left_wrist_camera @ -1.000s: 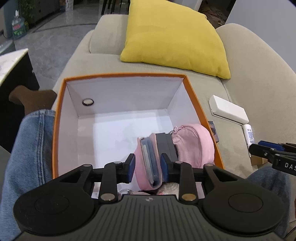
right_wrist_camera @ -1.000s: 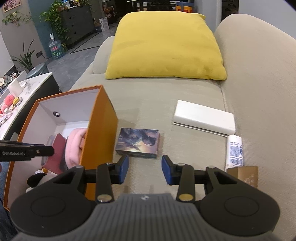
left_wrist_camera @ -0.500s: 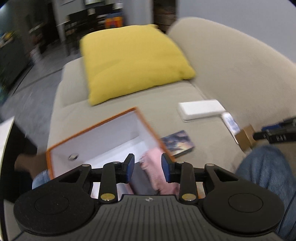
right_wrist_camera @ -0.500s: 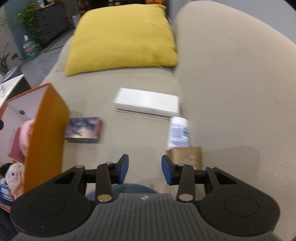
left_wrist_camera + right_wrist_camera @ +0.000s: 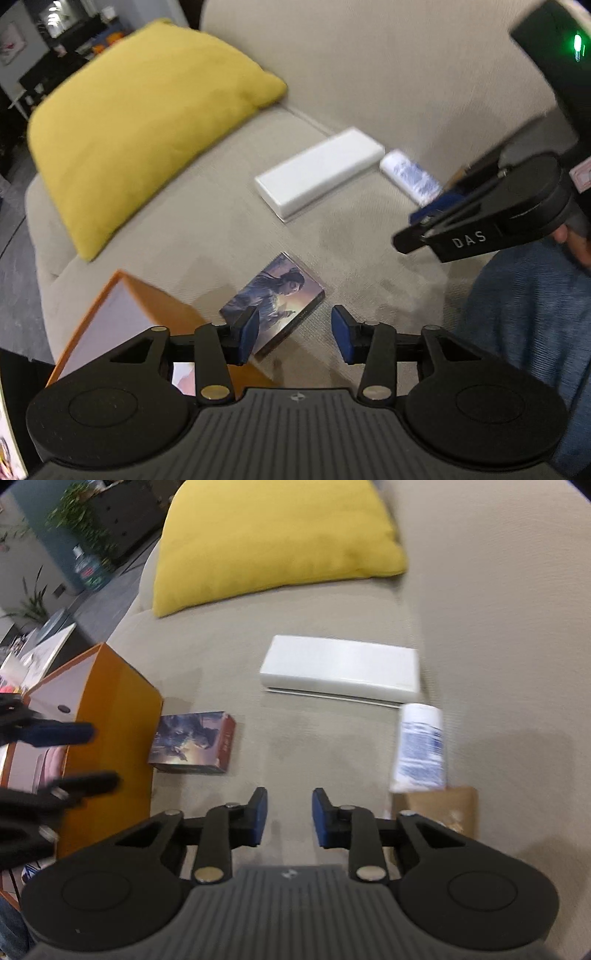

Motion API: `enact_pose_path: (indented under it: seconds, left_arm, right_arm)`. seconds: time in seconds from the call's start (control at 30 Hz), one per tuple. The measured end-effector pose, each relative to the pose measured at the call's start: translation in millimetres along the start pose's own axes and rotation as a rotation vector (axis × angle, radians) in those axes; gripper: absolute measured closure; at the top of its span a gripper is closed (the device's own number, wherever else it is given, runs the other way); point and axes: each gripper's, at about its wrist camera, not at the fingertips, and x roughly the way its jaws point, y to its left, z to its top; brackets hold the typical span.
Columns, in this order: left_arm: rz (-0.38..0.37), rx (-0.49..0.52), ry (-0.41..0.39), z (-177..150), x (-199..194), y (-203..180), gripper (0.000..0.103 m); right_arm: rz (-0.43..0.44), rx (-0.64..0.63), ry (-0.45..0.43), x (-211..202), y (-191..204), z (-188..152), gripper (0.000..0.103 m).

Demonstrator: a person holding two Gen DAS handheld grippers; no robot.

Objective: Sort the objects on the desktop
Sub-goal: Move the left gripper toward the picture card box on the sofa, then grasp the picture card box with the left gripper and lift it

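Left wrist view: card box (image 5: 275, 301) flat on sofa (image 5: 221, 229), beside orange bin (image 5: 155, 306). Left gripper (image 5: 291, 334) over it, jaws just opening, empty. Right gripper (image 5: 286, 818) just narrowing, empty. Next: straddle box, clamp.

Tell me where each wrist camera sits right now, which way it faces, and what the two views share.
Left wrist: on the left gripper, angled down at the sofa seat over the picture card box; a denim leg and the right gripper show.
Right wrist: on the right gripper, angled down at bare seat; the left gripper shows.
Shared: card box, orange box, white case, tube, yellow cushion.
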Motion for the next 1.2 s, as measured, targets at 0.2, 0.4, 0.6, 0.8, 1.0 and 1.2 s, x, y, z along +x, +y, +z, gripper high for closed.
enact_pose_path:
  seconds: [0.2, 0.4, 0.6, 0.8, 1.0, 1.2]
  left_arm:
    - [0.006, 0.120, 0.120, 14, 49, -9, 0.047]
    - [0.001, 0.202, 0.183, 20, 80, -20, 0.046]
    - [0.053, 0.263, 0.205, 21, 97, -30, 0.033]
    - [0.095, 0.325, 0.199, 20, 105, -34, 0.032]
    - [0.088, 0.337, 0.192, 18, 97, -32, 0.048]
    - [0.149, 0.319, 0.147, 15, 75, -27, 0.070]
  right_arm:
    - [0.043, 0.005, 0.025, 21, -11, 12, 0.077]
    - [0.036, 0.034, 0.017, 25, -29, 10, 0.073]
    - [0.063, 0.054, -0.009, 22, -35, 7, 0.069]
    - [0.066, 0.060, -0.008, 23, -35, 7, 0.068]
    - [0.023, 0.059, -0.035, 14, -36, 7, 0.068]
    - [0.016, 0.044, -0.066, -5, -30, 1, 0.069]
